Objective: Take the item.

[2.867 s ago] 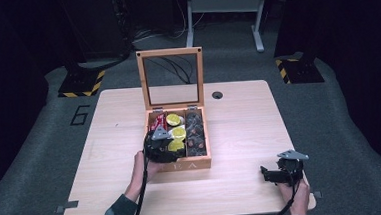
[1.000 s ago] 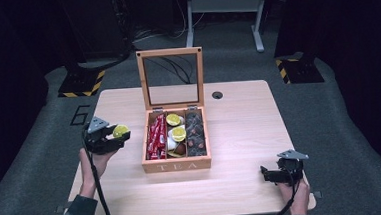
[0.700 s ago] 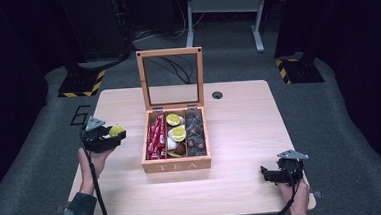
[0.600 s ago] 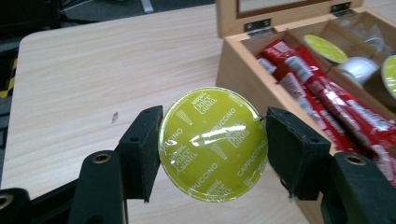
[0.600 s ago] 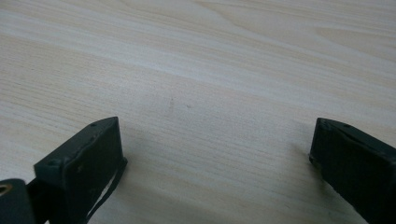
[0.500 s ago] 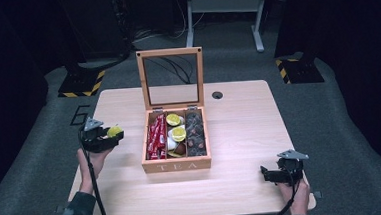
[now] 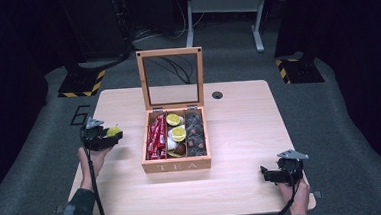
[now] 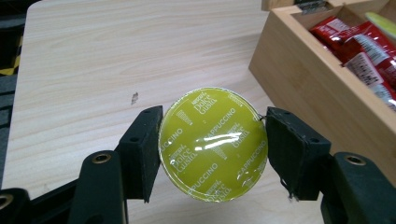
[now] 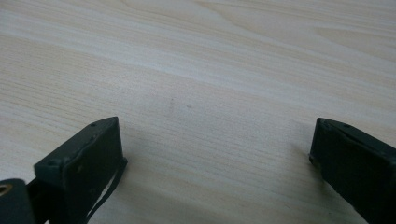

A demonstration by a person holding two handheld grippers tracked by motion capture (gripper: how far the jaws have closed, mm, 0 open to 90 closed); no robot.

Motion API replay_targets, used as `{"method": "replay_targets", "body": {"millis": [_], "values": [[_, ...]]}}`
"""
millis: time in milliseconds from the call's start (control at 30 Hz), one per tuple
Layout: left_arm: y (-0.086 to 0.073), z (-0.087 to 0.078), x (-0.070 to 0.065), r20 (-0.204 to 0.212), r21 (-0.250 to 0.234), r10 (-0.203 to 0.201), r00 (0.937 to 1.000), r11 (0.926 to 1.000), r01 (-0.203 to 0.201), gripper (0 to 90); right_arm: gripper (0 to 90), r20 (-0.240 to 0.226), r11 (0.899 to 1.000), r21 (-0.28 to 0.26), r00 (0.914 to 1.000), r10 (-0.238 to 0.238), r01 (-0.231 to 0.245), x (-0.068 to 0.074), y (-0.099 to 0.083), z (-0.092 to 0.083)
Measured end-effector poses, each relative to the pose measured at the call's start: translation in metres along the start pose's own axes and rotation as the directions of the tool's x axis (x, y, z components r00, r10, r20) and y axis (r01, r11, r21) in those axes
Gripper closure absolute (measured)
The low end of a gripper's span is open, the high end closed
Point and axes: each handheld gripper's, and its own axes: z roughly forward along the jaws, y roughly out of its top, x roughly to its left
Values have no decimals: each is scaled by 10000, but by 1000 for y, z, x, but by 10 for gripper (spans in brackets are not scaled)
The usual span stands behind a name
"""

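A wooden tea box (image 7: 177, 164) with its glass lid (image 7: 170, 78) upright stands mid-table. It holds red packets (image 7: 156, 135), yellow-green capsules (image 7: 178, 133) and dark capsules (image 7: 195, 132). My left gripper (image 7: 111, 134) hovers over the table's left edge, shut on a yellow-green cappuccino capsule (image 8: 213, 143) pinched between both jaws; the capsule (image 7: 112, 131) also shows in the high view. The box wall (image 8: 317, 88) lies to its right. My right gripper (image 7: 266, 174) rests low near the front right corner, open, with bare wood (image 9: 210, 121) between its jaws.
A round cable hole (image 7: 217, 95) sits in the tabletop (image 7: 240, 134) behind the box. Grey carpet surrounds the table, with yellow-black striped plates (image 7: 82, 84) and a white frame leg (image 7: 257, 38) farther back.
The left gripper lifted a yellow-green capsule out of the box and carried it left, then drifted slightly farther left over the last second. The right gripper stayed put.
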Motion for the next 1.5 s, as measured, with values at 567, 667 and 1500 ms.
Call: {"method": "replay_targets", "body": {"millis": [567,667,1500], "values": [[5,13,15,-56,534,-419,9991,9977,422,392,19,2,10000,0,10000,5,-5,0,0,0],[4,18,18,-38,654,-338,9994,9973,340,392,19,3,10000,2,10000,5,-5,0,0,0],[-3,45,30,32,1760,-763,9971,9816,746,390,19,1,10000,1,10000,2,-2,0,0,0]]}}
